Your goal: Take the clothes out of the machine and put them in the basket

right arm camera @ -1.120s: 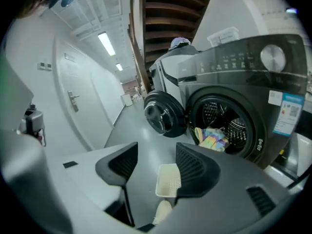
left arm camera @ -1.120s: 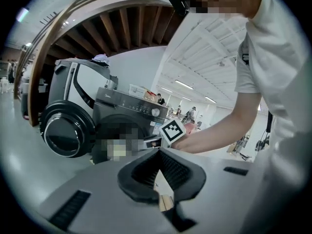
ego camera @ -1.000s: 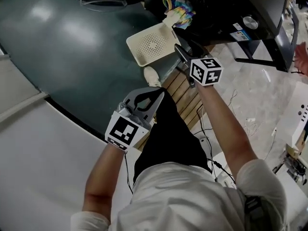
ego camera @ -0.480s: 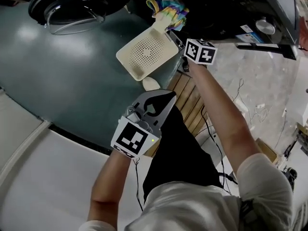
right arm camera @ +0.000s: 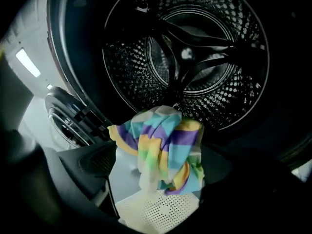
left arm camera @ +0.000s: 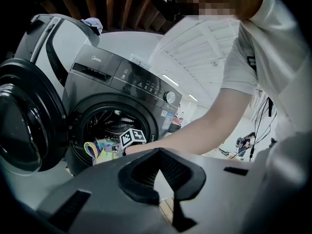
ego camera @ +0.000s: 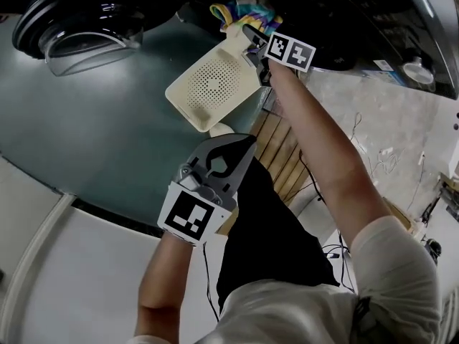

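Clothes (right arm camera: 163,150), 1 striped bundle, hang at the machine's (right arm camera: 185,57) mouth above the basket (right arm camera: 161,213), between the right gripper's (right arm camera: 158,162) jaws, which have just been opening and stand released. The left gripper's (left arm camera: 158,155) jaws are clenched, empty.

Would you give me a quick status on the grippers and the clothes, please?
Left gripper shut, empty. Right gripper jaws just opening, striped cloth between them, ungripped. Cloth hangs from drum lip over basket. Nothing blocking.

I log, head view: dark green floor (ego camera: 93,135), upper left | wooden slats (ego camera: 283,156), centre | thin cables (ego camera: 357,131) on pale stone floor (ego camera: 344,95), right | white panel (ego camera: 64,285), lower left.
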### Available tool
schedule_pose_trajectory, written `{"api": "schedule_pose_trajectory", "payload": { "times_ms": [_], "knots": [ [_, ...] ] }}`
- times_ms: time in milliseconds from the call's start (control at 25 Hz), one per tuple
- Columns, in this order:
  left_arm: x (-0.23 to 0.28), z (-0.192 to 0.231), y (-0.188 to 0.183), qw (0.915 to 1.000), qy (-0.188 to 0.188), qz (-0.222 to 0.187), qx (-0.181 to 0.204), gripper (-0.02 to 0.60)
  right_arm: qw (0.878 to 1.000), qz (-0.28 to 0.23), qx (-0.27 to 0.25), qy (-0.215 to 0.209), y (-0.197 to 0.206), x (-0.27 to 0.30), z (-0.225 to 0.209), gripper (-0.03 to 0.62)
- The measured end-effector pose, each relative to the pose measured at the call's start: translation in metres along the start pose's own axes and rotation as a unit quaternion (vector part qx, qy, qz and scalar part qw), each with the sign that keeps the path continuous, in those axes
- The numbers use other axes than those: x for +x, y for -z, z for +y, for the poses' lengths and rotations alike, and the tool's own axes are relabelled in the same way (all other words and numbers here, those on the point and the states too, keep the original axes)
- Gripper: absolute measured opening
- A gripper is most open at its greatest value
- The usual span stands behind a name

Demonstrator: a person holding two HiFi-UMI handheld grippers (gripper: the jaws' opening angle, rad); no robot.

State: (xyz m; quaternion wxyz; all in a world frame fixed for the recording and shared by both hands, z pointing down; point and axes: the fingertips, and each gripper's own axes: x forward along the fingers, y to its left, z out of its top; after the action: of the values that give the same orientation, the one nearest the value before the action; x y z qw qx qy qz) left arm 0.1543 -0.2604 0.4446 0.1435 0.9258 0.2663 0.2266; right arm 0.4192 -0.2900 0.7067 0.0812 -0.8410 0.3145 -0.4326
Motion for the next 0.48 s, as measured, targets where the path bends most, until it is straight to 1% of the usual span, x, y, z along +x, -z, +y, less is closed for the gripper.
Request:
{"api": "schedule_pose_trajectory", "payload": {
  "times_ms": [200,480],
  "knots": [
    [0.002,0.024,0.004,0.9999,-0.003,0.008,-0.006,-0.002,1.0,0.013,0.002,0.016,-0.008,0.039,-0.006,0.541],
    [0.004,0.047,0.014,0.9998,-0.008,0.01,-0.016,-0.002,0.998,0.045,0.007,0.042,-0.004,0.087,-0.019,0.541]
  ]
}}
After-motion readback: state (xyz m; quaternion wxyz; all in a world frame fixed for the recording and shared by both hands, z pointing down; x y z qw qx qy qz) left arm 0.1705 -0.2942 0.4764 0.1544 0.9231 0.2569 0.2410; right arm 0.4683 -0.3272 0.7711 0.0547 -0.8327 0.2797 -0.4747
